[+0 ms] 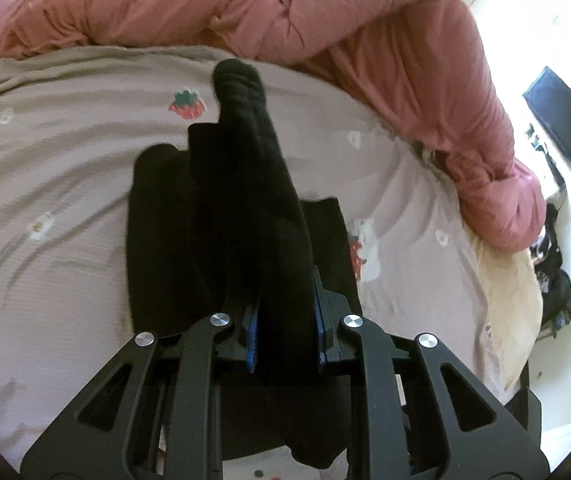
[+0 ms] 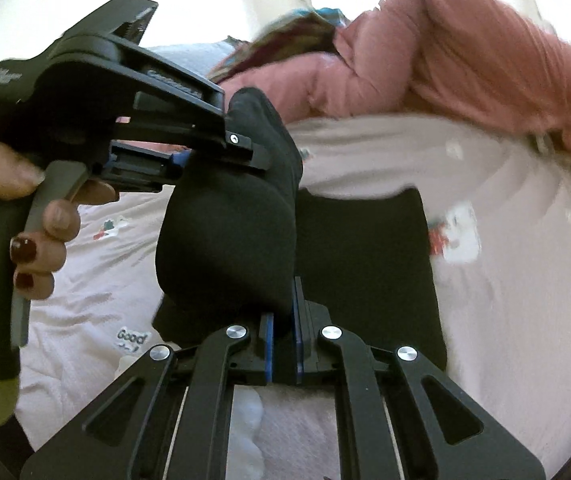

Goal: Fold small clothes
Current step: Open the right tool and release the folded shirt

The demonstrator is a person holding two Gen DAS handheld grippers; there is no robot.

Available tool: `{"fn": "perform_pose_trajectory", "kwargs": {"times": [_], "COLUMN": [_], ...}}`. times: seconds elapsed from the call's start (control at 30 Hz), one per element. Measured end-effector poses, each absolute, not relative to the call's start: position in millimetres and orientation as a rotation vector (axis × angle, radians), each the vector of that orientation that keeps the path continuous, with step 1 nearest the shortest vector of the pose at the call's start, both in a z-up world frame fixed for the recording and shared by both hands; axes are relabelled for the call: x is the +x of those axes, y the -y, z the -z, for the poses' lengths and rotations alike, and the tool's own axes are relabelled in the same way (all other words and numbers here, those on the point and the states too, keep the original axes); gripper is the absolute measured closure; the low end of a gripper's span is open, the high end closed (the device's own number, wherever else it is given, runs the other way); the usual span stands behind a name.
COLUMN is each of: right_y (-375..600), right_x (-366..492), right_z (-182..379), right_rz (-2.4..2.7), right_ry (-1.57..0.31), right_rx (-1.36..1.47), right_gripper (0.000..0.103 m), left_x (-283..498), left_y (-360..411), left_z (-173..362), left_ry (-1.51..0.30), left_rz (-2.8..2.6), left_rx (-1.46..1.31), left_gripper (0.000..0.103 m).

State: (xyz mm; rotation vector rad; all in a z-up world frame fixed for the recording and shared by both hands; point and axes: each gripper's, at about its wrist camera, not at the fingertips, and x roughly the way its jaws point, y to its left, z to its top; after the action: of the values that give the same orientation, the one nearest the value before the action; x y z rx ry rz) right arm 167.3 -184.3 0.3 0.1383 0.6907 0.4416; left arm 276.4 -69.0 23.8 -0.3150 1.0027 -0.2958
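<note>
The left gripper (image 1: 287, 312) has its jaws pinching a black sock (image 1: 245, 184), which stretches away from the blue pads toward the far side of the bed (image 1: 65, 184). The right gripper (image 2: 283, 344) has its jaws pressed together on the same sock's other end (image 2: 225, 232), so the sock hangs lifted between the two tools, above a flat black garment (image 2: 365, 260) lying on the strawberry-print sheet. A hand (image 2: 41, 216) squeezes the left tool's grey trigger. A pink duvet (image 1: 325, 20) is bunched along the far edge.
</note>
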Motion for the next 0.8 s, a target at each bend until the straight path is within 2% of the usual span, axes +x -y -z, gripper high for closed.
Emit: {"fn": "perform_pose_trajectory", "kwargs": {"times": [0.1,0.13,0.17,0.2,0.4,0.6,0.7,0.77,0.8], "right_y": [193.2,197.1,200.1,204.3,216.8,236.6,238.6,242.7,244.7], "right_x": [174.0,175.9,177.3,178.6,175.2,169.2,162.7,155.3,153.5], "right_z": [13.9,17.9,20.4,24.1,32.0,35.6,29.3,22.2,19.8], "right_rz": [-0.447,-0.45,-0.455,-0.455,-0.436,-0.43,-0.466,-0.471,-0.476], "right_ry": [-0.754,-0.774,-0.788,-0.802,-0.834,-0.864,-0.869,-0.856,-0.853], "right_rx": [0.209,0.242,0.269,0.302,0.364,0.422,0.408,0.407,0.411], "right_gripper": [0.097,0.097,0.097,0.096,0.095,0.091,0.073,0.054,0.053], "left_x": [278.5,278.5,277.7,274.3,252.0,237.3,231.5,229.2,227.5], "left_y": [79.7,82.3,84.3,85.2,65.9,33.9,37.1,41.4,44.3], "left_z": [-13.2,-12.3,-12.6,-14.1,-16.8,7.3,13.5,13.6,13.5], "left_ry": [-1.016,-1.013,-1.007,-0.994,-0.95,-0.956,-0.942,-0.927,-0.92], "left_rz": [0.309,0.325,0.356,0.407,0.375,0.259,0.238,0.235,0.233], "left_rx": [-0.312,-0.317,-0.333,-0.354,-0.334,-0.292,-0.209,-0.168,-0.145], "left_gripper": [0.087,0.077,0.06,0.056,0.055,0.055,0.055,0.054,0.054]}}
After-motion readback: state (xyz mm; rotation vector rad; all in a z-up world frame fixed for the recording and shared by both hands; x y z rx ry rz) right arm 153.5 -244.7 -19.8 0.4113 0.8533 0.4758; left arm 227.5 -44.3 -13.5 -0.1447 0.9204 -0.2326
